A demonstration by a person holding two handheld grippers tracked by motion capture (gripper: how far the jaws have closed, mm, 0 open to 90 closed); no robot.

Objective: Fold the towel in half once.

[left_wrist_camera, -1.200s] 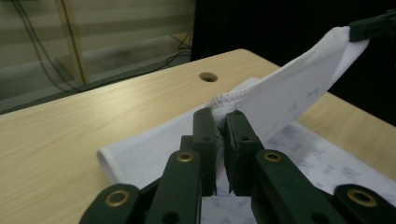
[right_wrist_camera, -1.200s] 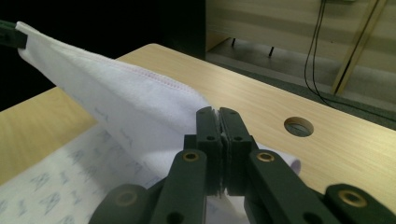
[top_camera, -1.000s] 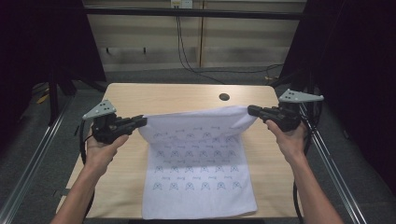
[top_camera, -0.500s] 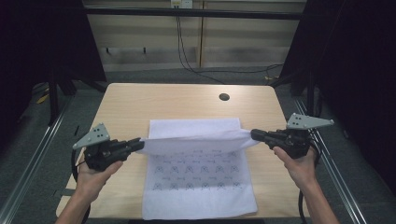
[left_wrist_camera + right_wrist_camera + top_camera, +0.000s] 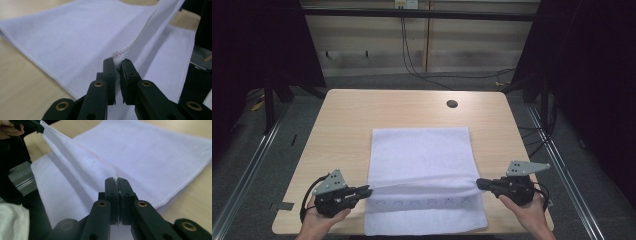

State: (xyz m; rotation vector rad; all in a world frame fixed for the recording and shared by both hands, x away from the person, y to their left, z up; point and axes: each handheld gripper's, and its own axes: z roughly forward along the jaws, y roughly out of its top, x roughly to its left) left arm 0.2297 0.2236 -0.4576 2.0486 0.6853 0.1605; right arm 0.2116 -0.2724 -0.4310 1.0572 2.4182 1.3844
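Observation:
A white cloth (image 5: 422, 155) lies on the wooden table (image 5: 342, 120), folded over toward the near side, with a faint printed pattern showing on the strip of lower layer near the front edge. My left gripper (image 5: 368, 189) is shut on the cloth's hemmed left corner, close above the table. My right gripper (image 5: 479, 183) is shut on the right corner at the same height. The hem stretches taut between them. In the left gripper view the stitched corner (image 5: 119, 53) sits pinched between the jaws. In the right gripper view the hem (image 5: 95, 157) runs from my jaws to the other gripper (image 5: 37, 127).
A dark round hole (image 5: 452, 104) sits in the tabletop at the back right. Metal frame rails (image 5: 257, 160) run along both sides of the table. Cables hang against the back wall. Bare wood shows behind and to each side of the cloth.
Both grippers have come down and toward the near edge with the cloth's corners. The held edge has folded over the lower layer, covering most of the printed pattern.

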